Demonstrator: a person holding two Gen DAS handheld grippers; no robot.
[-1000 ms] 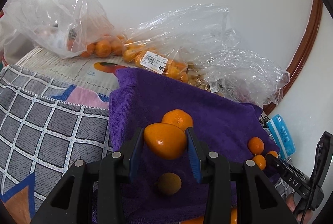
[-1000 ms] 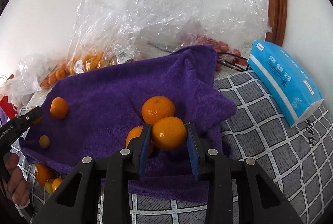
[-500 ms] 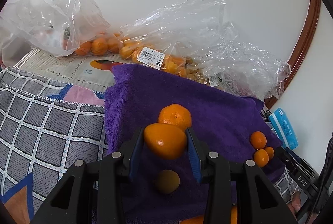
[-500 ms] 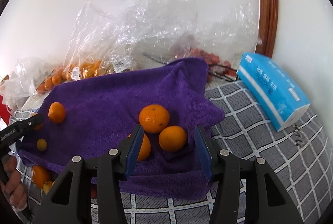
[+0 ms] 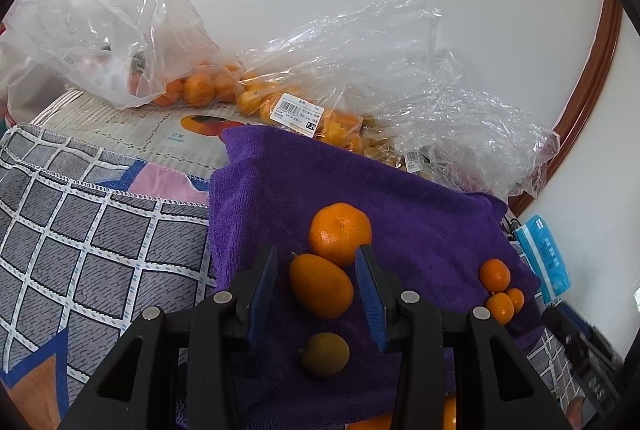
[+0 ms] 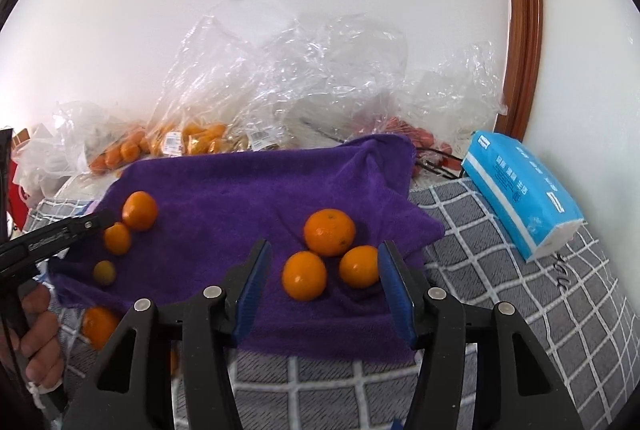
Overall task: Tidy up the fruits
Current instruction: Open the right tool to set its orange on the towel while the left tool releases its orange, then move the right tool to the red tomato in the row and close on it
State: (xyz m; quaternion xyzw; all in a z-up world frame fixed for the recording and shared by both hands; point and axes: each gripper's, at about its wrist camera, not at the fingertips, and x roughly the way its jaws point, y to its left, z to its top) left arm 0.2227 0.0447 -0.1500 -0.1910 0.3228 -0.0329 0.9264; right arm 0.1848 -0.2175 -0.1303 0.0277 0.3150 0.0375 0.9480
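A purple towel lies on the checked cloth. My left gripper is open; an oval orange fruit lies on the towel between its fingers, next to a round mandarin and a small yellow-green fruit. My right gripper is open and wide over a group of three mandarins: one large, two smaller. The same group shows in the left wrist view. In the right wrist view the left gripper's tip is beside the left group.
Clear plastic bags with more oranges lie along the white wall behind the towel. A blue tissue pack lies at the right near a brown door frame. More fruit lies off the towel's front edge. Checked grey cloth lies left.
Both grippers have opened. The left let its oval fruit down beside the round mandarin. The right let go of its mandarin half a second earlier and has pulled back a little.
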